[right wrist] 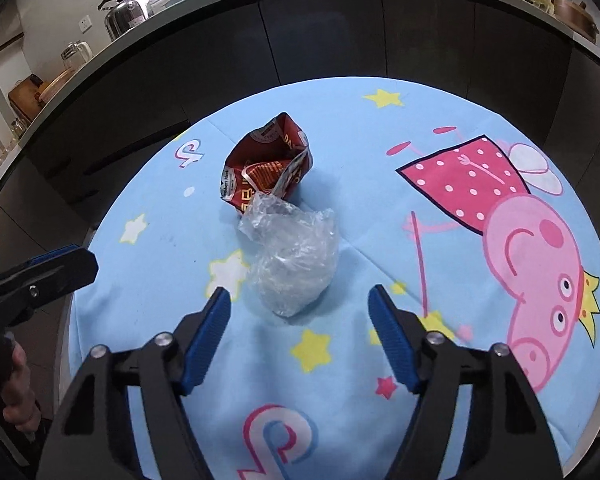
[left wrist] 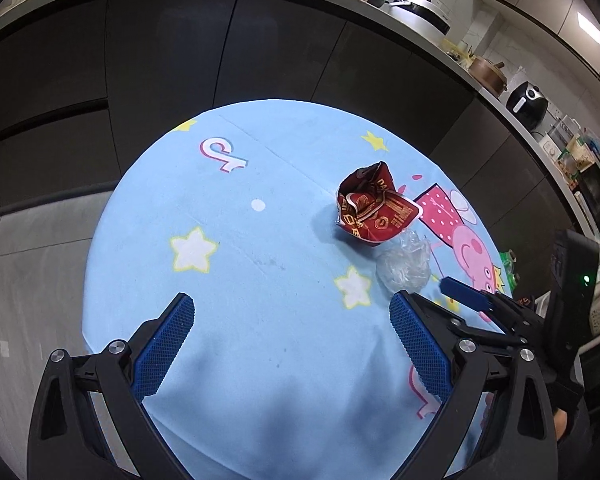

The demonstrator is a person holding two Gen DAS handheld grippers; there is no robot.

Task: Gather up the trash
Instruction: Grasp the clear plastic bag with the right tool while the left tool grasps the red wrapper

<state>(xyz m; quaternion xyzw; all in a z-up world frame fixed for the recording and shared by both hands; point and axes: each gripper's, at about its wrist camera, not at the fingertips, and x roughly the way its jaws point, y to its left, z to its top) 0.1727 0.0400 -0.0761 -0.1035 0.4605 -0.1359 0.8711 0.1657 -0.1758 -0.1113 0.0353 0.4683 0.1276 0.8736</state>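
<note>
Crumpled red snack wrapper (left wrist: 374, 206) lies on the blue cartoon tablecloth (left wrist: 260, 264) in the left wrist view, with the clear plastic wad (left wrist: 404, 266) just beside it on the near side; the left gripper (left wrist: 292, 324) hangs near the wad, jaws wide apart and empty — the right gripper's blue tip shows beyond the wad. From the right wrist view, the wad (right wrist: 294, 262) touches the wrapper (right wrist: 266, 166), and the right gripper (right wrist: 298, 308) hovers just short of the wad, jaws apart — nothing between them.
</note>
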